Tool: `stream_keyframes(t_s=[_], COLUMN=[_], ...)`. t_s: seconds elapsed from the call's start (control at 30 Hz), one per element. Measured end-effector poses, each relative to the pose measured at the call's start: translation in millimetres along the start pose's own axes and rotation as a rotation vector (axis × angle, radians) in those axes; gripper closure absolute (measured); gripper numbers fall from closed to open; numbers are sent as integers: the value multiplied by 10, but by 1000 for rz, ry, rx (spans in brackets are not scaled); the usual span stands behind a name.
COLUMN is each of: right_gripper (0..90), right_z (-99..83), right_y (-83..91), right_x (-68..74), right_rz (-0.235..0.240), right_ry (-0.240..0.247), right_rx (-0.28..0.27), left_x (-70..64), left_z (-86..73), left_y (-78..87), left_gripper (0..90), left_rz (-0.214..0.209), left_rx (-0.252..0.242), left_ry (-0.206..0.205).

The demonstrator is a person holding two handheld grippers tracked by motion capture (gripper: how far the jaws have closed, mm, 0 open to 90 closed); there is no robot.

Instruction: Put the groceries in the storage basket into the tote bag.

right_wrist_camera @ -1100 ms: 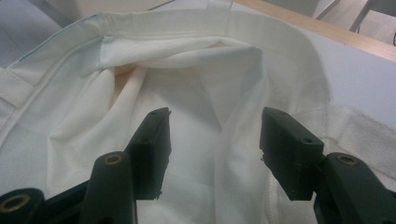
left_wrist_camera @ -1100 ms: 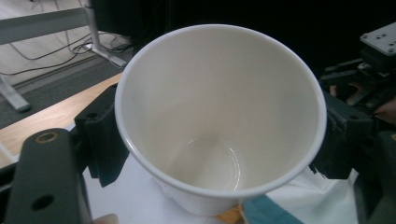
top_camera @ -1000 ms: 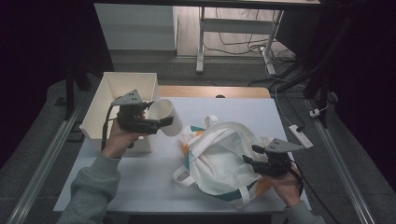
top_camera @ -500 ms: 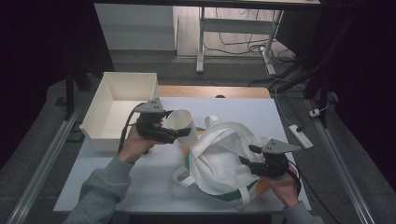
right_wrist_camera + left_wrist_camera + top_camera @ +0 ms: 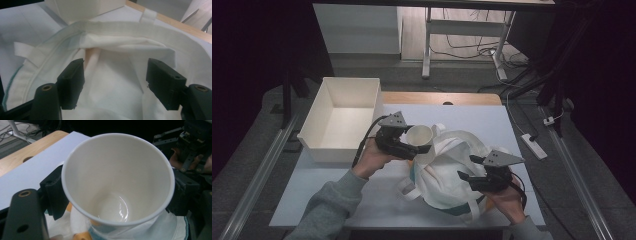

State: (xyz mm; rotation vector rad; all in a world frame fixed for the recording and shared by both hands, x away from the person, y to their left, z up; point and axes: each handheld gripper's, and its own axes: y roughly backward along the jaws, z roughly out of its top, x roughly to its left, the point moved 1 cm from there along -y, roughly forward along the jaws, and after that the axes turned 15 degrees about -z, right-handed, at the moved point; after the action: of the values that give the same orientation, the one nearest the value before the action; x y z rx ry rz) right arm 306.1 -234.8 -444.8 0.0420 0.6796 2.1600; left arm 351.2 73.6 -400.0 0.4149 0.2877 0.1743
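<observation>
- Right claw (image 5: 473, 179), nearest: jaws wide apart, resting over the bag (image 5: 447, 170), gripping nothing.
- Left claw (image 5: 416, 148) clamps the cup (image 5: 419, 135), held tilted just above the bag's far edge.
- Advice: spread the bag mouth first, then lower the cup in upright.
- Bin (image 5: 343, 117) sits beyond on the worktop (image 5: 472, 117).

Left hand-held gripper (image 5: 418, 145) clamped; right hand-held gripper (image 5: 465, 179) jaws spread.
</observation>
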Motion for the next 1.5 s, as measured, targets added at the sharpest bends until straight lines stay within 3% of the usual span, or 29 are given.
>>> stream_keyframes(t_s=[0.4, 1.03, 1.33, 1.5], right_gripper=[216, 94, 96, 164], right_z=[113, 291, 361, 369], right_y=[-89, -295, -428, -460], right_x=[243, 456, 504, 543], right_rz=[28, -7, -19, -22], right_ry=[30, 29, 13, 22], right_rx=[-22, -56, -63, -66], left_x=[-28, -81, -125, -144], left_z=[-9, -3, -1, -2], left_y=[-223, -419, -510, -524], left_gripper=[197, 197, 197, 196], left_rz=[-27, -48, -59, -63], left_rx=[39, 54, 56, 50], left_ry=[-3, -5, -8, -7])
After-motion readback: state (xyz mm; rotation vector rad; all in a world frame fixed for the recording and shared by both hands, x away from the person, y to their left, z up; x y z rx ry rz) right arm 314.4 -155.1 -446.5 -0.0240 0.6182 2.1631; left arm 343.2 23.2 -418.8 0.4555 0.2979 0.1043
